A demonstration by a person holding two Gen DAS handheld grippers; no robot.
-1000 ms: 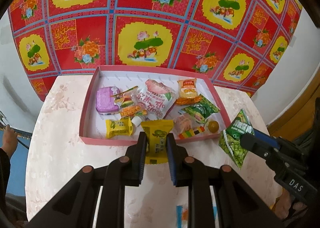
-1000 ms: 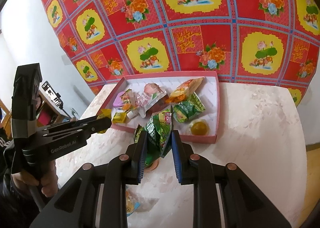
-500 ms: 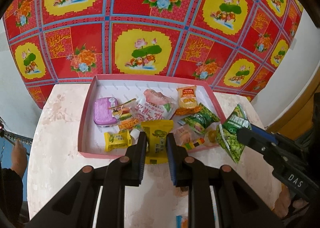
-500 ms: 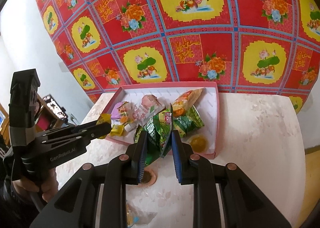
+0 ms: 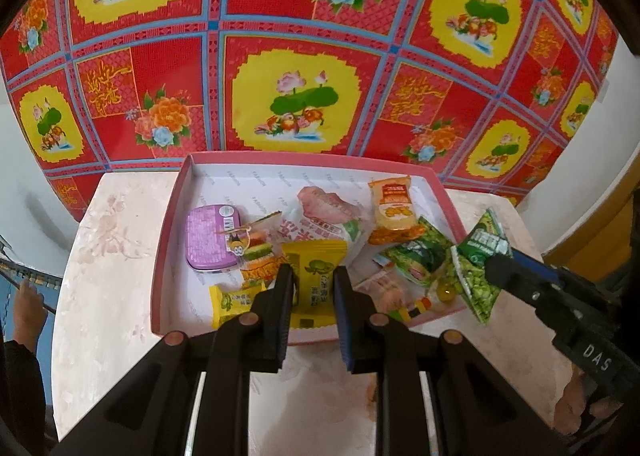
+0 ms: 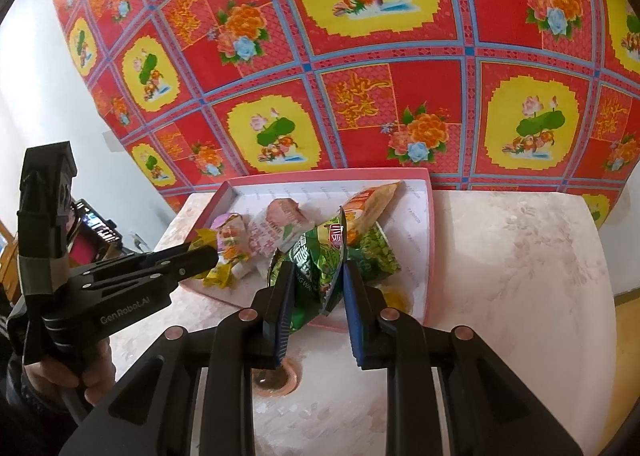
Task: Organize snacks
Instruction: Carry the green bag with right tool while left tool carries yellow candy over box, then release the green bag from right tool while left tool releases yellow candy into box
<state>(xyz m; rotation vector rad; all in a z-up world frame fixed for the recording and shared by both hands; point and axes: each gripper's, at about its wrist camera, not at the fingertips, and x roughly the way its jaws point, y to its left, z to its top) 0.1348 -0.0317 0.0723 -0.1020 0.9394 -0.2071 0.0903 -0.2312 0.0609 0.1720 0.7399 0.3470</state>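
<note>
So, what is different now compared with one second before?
Both grippers moved forward toward the pink box: the left gripper brought its yellow packet over the near rim, and the right gripper carried the green pea bag there too. Both stayed shut; the snacks inside did not move.

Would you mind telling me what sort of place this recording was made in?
Probably a room in a home: a small marble-patterned table stands against a wall hung with a red floral cloth, and a pink tray of snacks sits on the table.
</note>
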